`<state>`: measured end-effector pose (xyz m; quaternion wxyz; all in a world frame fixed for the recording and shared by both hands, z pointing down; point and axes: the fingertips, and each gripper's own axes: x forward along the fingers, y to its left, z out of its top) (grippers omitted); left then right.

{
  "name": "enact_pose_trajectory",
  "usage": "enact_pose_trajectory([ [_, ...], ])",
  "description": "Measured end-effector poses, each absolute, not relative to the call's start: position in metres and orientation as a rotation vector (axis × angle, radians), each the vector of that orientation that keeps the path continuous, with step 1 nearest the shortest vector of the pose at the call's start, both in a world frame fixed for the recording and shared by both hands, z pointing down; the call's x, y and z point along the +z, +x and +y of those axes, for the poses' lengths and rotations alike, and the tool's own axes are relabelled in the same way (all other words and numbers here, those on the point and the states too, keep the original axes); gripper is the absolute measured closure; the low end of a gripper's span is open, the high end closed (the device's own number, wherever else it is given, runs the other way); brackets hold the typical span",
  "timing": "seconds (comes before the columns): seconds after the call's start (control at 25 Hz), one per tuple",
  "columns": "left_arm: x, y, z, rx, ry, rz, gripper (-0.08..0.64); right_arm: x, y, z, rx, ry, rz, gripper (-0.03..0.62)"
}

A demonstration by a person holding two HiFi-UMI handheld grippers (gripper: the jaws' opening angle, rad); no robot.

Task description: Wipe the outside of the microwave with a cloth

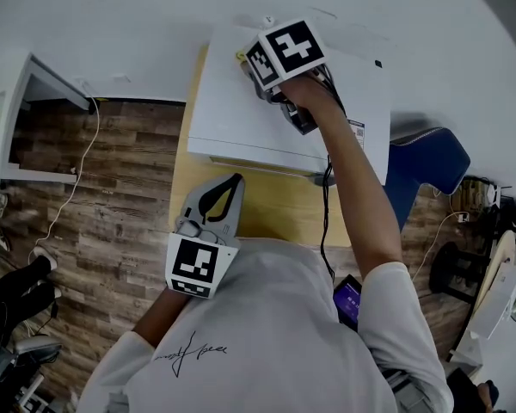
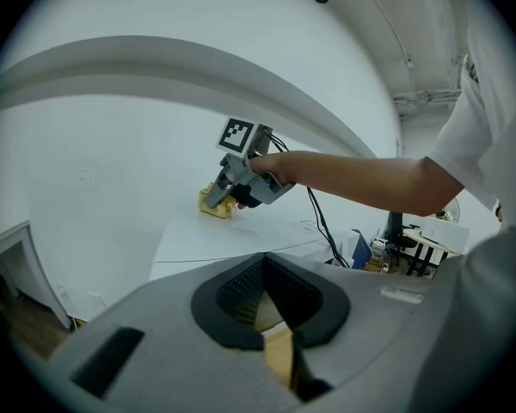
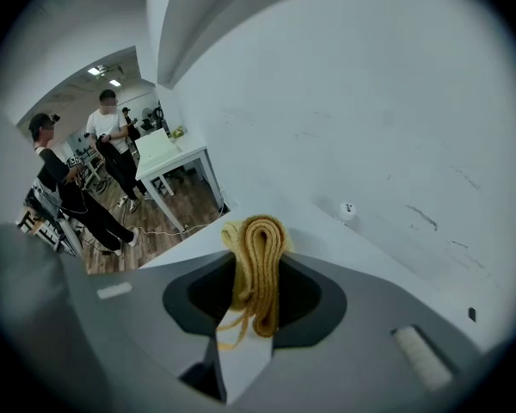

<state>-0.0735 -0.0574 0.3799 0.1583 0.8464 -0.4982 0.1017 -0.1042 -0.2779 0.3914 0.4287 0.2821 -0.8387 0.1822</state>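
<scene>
Cloth (image 3: 258, 269), yellow and rolled into ropy folds, is clamped between the jaws of my right gripper (image 3: 256, 241), with a loose end hanging down between them. In the head view my right arm reaches forward across the microwave (image 1: 241, 123), and the cloth shows as a small yellow spot at the gripper's tip, by the far left corner of the white top. The left gripper view shows that bundle resting on the top surface, close to the white wall (image 3: 387, 119) behind it.

My left gripper (image 1: 234, 182) has its jaws closed together with nothing between them. It sits low and close to my body, over the wooden table (image 1: 271, 209) in front of the microwave, well apart from the cloth. I cannot tell whether it touches the tabletop.

The microwave stands on that table with its back towards the wall. A black cable (image 1: 325, 222) runs down from my right gripper along my arm. A blue chair (image 1: 426, 166) stands just to the right of the table, and a white shelf unit (image 1: 21, 114) stands on the wood-plank floor (image 1: 112, 188) to the left. Off beyond the microwave's left edge, the right gripper view takes in a white desk (image 3: 168, 157) and two people (image 3: 77, 183) standing on the floor near it.
</scene>
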Motion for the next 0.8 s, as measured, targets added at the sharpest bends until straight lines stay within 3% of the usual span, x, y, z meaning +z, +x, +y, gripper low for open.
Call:
enact_pose_trajectory([
  [0.8,0.377,-0.089,-0.058,0.281,2.382,-1.484,0.565,0.363,-0.186,-0.234,0.435,0.455,-2.295,0.474],
])
